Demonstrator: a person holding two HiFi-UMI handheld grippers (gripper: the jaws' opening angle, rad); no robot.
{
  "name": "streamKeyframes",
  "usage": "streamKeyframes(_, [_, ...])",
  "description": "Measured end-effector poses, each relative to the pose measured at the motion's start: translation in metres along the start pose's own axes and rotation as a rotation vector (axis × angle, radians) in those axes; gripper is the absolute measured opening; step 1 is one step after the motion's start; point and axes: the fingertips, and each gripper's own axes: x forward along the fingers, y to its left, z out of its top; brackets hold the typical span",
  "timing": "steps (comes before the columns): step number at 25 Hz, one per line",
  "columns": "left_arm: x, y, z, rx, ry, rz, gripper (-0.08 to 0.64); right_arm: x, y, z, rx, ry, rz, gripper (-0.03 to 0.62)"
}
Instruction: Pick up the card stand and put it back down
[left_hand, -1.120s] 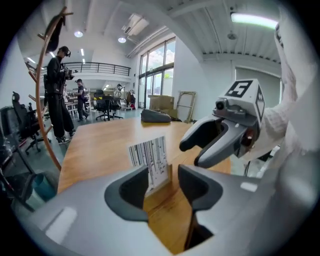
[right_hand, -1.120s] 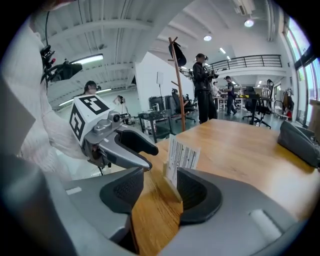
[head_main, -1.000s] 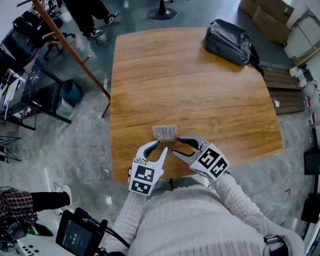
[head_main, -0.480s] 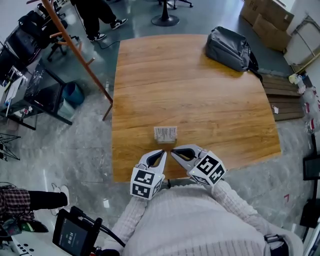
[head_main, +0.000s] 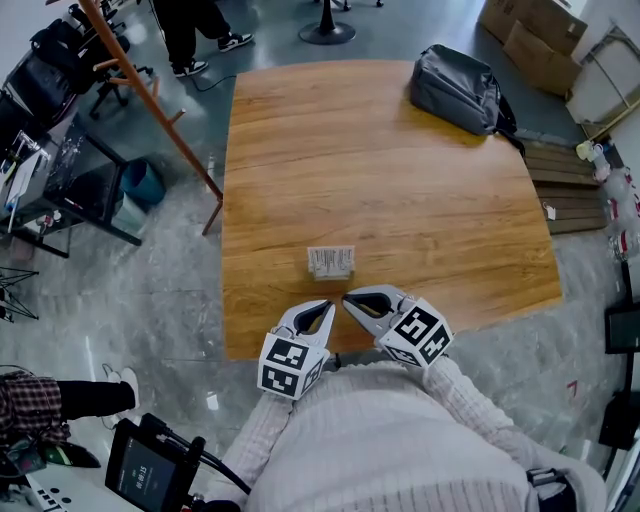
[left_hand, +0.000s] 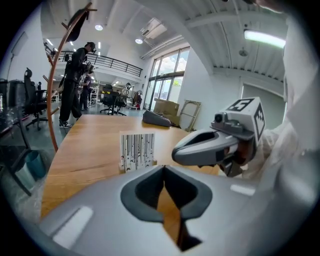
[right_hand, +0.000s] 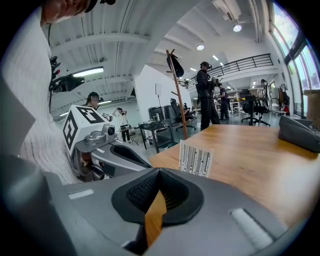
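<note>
The card stand (head_main: 331, 262) is a small clear holder with a striped white card. It stands upright on the wooden table (head_main: 380, 150) near the front edge, and it shows in the left gripper view (left_hand: 137, 151) and the right gripper view (right_hand: 195, 158). My left gripper (head_main: 324, 306) is shut and empty, a short way in front of the stand and slightly left. My right gripper (head_main: 347, 299) is also shut and empty, beside the left one with its tip close to it. Neither touches the stand.
A grey bag (head_main: 460, 88) lies at the table's far right corner. A wooden coat rack (head_main: 150, 100) leans off the table's left side. A person (head_main: 195, 25) stands beyond the far left corner. Cardboard boxes (head_main: 535, 40) sit at the far right.
Both grippers had open jaws close to the card stand a second ago. Both have shut empty and drawn back toward me, and the stand stays on the table.
</note>
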Motion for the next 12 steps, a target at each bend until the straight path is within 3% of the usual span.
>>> streamKeyframes(12, [-0.0033,0.0028,0.0009,0.028,0.004,-0.018,0.008,0.0046,0.0001,0.0000,0.062,-0.013,0.022,0.000])
